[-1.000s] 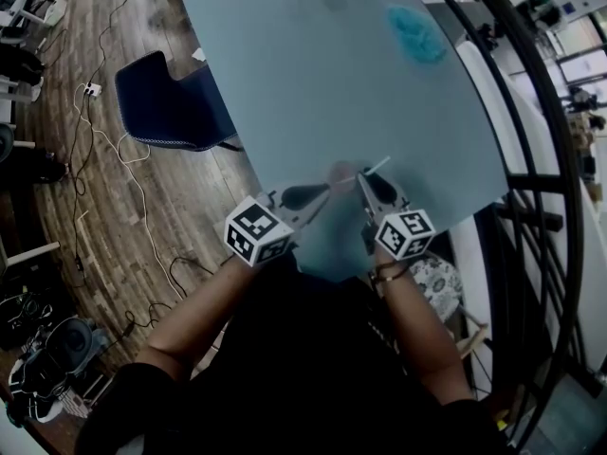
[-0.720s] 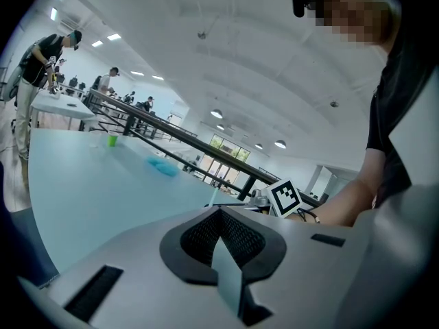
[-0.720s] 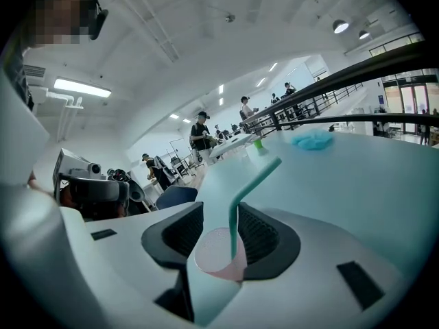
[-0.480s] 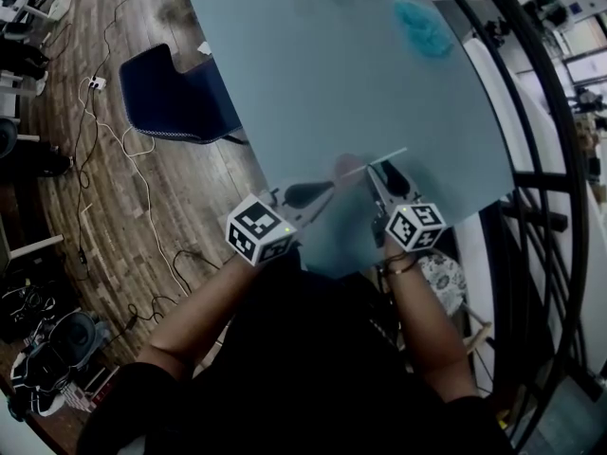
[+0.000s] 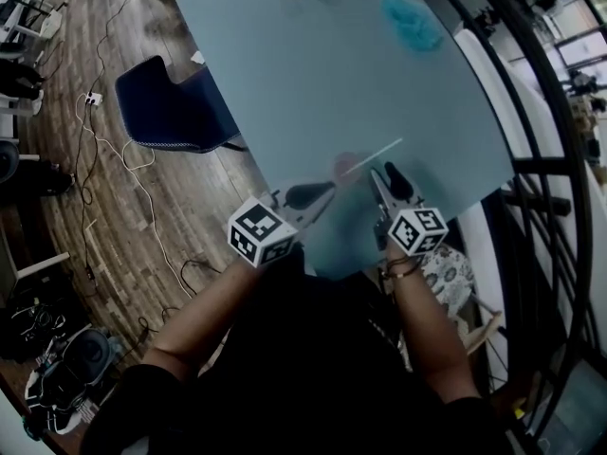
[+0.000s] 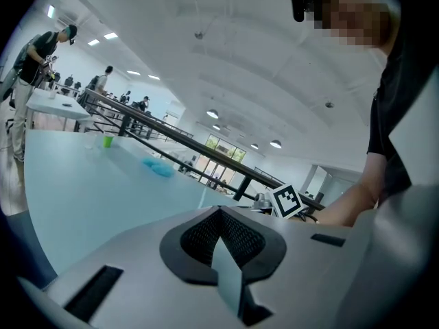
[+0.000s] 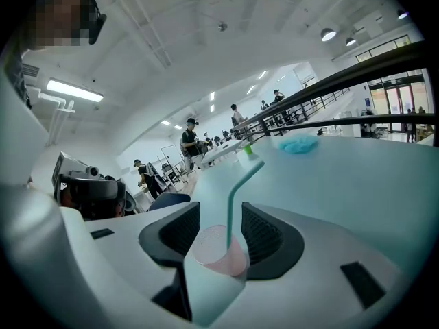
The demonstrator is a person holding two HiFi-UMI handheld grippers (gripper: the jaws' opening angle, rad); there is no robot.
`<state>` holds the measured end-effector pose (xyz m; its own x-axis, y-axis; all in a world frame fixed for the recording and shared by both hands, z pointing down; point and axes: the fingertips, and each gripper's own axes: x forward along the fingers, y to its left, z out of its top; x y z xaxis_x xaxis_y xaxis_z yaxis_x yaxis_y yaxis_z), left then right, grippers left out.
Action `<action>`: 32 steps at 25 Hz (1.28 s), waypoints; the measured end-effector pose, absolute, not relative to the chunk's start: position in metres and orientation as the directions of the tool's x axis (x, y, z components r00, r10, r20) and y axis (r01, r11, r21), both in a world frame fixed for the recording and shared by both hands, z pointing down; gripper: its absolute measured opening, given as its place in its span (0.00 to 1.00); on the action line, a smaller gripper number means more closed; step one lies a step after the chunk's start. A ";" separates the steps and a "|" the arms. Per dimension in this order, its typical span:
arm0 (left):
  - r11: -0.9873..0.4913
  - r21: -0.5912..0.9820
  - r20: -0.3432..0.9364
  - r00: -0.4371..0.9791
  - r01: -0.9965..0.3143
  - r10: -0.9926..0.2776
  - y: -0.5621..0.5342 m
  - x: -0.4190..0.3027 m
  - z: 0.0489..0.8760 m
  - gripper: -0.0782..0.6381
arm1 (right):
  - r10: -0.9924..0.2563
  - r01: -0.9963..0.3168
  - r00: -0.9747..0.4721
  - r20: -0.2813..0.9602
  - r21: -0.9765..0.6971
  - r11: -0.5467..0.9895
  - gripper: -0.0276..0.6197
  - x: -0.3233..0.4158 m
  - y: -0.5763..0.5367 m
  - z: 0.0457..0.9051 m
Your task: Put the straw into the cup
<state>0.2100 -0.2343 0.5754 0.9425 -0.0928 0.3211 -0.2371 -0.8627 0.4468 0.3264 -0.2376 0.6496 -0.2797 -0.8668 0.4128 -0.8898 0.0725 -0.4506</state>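
A small clear pinkish cup stands near the front edge of the pale blue table. A thin pale straw sits in it and leans away to the right. My right gripper is just right of the cup. Its jaws have just been opening and now stand wide; the cup and straw show in the gap, and the pads press on neither. My left gripper lies left of the cup, its black pads together with nothing between them.
A fluffy turquoise thing lies on the far right of the table, a green cup at its far end. A blue chair stands left of the table over cables on the wooden floor. A black railing runs along the right.
The right gripper's jaws have opened and let go of the straw, which now rests in the cup with its free end leaning further out. The left gripper has stayed put.
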 end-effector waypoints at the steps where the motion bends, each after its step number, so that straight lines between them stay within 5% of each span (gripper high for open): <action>1: -0.866 0.446 0.319 0.944 -0.227 -0.084 -0.234 0.209 0.573 0.12 | -0.872 -0.893 -0.270 0.408 -0.445 0.068 0.33 0.325 -0.237 0.646; 6: -0.893 0.423 0.295 0.955 -0.153 -0.024 -0.234 0.200 0.557 0.12 | -0.901 -0.901 -0.226 0.371 -0.432 0.047 0.32 0.310 -0.230 0.617; 12: -0.913 0.406 0.252 0.966 -0.044 0.065 -0.224 0.186 0.540 0.12 | -0.941 -0.920 -0.176 0.288 -0.388 0.053 0.07 0.276 -0.205 0.565; 21: -0.915 0.386 0.192 0.960 0.118 0.204 -0.188 0.187 0.510 0.12 | -0.970 -0.946 -0.139 0.200 -0.318 0.069 0.06 0.230 -0.157 0.501; 32: -0.916 0.395 0.199 0.967 0.071 0.160 -0.145 0.177 0.488 0.12 | -0.973 -0.936 -0.174 0.151 -0.332 0.116 0.06 0.221 -0.092 0.471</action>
